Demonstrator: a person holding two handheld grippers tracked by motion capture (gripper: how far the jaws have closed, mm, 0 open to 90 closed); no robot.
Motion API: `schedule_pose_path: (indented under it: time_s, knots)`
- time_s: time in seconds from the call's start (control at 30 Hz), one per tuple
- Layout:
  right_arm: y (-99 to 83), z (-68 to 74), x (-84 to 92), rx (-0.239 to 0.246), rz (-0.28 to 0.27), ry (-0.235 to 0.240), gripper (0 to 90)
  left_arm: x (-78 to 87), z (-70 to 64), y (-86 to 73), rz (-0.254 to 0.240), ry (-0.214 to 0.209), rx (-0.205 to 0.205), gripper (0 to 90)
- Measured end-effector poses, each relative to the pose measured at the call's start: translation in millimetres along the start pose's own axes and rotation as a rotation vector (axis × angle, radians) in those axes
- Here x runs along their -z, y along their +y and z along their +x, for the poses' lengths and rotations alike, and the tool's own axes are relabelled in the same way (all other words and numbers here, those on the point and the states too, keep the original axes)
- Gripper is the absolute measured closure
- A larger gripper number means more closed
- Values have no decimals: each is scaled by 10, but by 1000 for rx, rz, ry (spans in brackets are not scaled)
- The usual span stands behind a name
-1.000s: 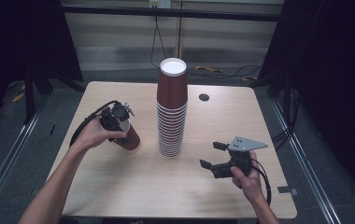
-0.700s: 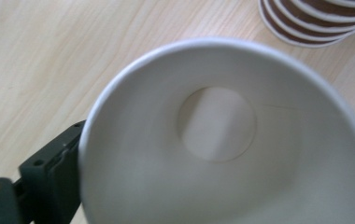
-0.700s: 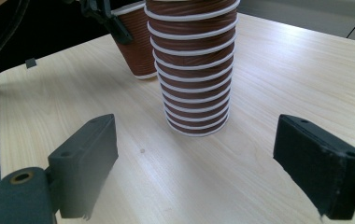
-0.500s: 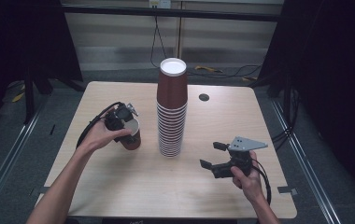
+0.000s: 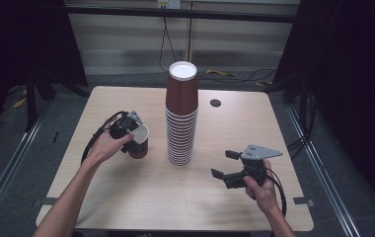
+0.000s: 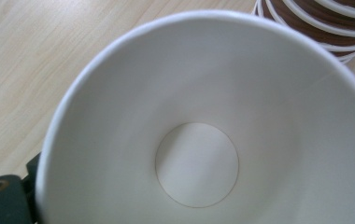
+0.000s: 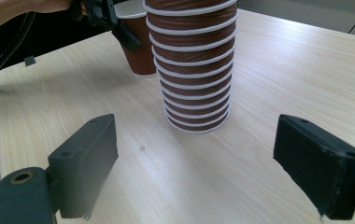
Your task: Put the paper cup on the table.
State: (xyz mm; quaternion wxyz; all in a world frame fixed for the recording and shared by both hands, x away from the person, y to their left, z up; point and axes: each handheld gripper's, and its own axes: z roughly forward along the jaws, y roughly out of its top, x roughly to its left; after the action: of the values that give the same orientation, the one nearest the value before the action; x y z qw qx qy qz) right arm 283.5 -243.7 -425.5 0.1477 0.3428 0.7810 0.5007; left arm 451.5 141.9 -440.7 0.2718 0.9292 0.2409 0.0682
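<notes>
My left gripper (image 5: 129, 129) seems to pinch the loose cup's (image 5: 139, 141) rim, just left of the cup stack (image 5: 180, 118); tilted, it could slip. My right gripper (image 5: 227, 167) idles spread.

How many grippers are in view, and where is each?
2. The left gripper is at the single cup, left of the cup stack. The right gripper sits open, low over the table, right of the stack.
</notes>
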Motion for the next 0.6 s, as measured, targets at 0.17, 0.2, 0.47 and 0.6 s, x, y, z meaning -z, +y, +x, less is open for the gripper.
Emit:
schedule_pose_path:
  time_s: [0.17, 0.2, 0.47, 0.6]
  knots:
    - [-1, 1, -2, -2, 1, 0, 139, -13, 15, -83, -40, -2, 12, 52]
    - [-2, 1, -5, -1, 2, 0, 139, -12, 20, -104, -42, -7, 16, 51]
    - [-4, -2, -9, -2, 8, 1, 139, -62, 35, -206, -99, -23, 53, 141]
    - [-5, -8, -8, -4, 7, 0, 139, -52, 36, -225, -93, -27, 29, 144]
